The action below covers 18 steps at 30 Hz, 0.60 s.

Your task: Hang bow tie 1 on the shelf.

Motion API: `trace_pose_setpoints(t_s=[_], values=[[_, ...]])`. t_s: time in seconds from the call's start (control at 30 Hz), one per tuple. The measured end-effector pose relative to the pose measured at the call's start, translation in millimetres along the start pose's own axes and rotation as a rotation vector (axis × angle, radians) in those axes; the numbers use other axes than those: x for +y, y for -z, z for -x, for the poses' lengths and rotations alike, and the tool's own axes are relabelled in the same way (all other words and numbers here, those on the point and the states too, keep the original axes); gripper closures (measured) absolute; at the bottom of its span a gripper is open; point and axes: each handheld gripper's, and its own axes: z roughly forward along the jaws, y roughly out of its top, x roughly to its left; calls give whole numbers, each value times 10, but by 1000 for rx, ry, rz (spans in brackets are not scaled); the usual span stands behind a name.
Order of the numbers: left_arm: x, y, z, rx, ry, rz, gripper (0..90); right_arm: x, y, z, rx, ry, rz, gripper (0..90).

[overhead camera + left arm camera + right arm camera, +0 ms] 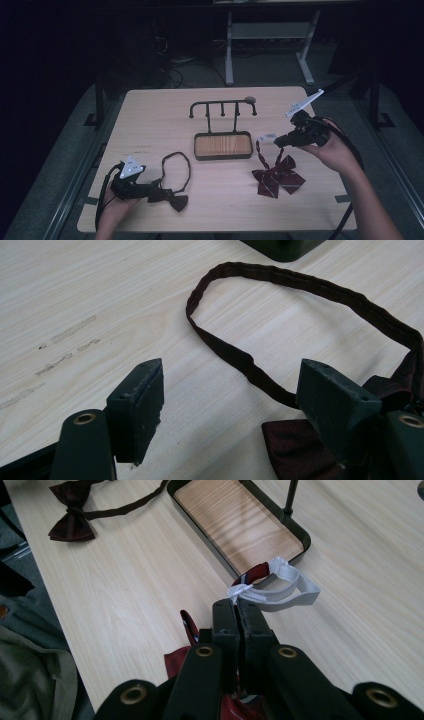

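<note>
A dark bow tie lies near the table's front left, its neck strap curled into a loop. My left gripper rests at it, jaws open. In the left gripper view the strap runs between the jaws of this gripper, and one jaw sits over the bow. A red striped bow tie hangs down to the table at the right. My right gripper is shut on its white elastic band. In the right gripper view that gripper pinches the white band.
A black hook stand rises from a wood-lined tray base at the table's middle. That tray lies just past the white band. Beyond the table stands a white desk frame.
</note>
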Motion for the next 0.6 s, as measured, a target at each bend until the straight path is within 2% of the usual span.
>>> trace_pose_setpoints(t_s=[0.6], values=[[-2, 5, -3, 0, -1, -3, 276, 255, 171, -142, -19, 69, 24, 877]])
